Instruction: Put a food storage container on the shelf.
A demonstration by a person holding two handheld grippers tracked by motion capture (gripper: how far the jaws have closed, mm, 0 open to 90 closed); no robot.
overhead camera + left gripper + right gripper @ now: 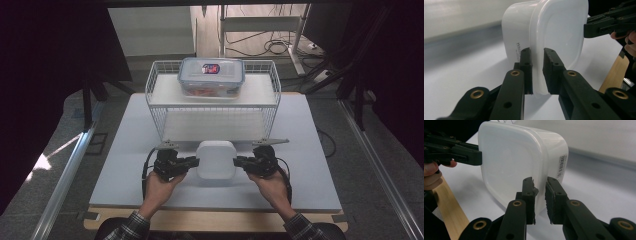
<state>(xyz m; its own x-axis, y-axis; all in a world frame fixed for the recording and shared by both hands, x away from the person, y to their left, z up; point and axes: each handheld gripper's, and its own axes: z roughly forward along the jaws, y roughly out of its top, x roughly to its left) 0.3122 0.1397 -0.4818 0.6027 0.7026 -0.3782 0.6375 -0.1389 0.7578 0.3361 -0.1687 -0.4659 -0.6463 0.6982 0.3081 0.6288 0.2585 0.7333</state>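
A white plastic container [216, 160] with a rounded lid sits at the front middle of the white board, between my two grippers. My left gripper [192, 162] grips its left side. In the left gripper view the jaws [537, 72] are shut on the lid's rim, with the container [549, 37] beyond them. My right gripper [239, 161] grips the opposite side. Its jaws [539, 197] pinch the rim of the container [511, 162], beside a barcode label. I cannot tell whether the container rests on the board or is just off it.
A white wire basket rack [150, 82] stands behind the container, and a clear box with a blue-rimmed lid [211, 76] sits on its top shelf. The white board [125, 165] ends in a wooden strip [200, 217] at the front. A metal rail [65, 175] runs along the left.
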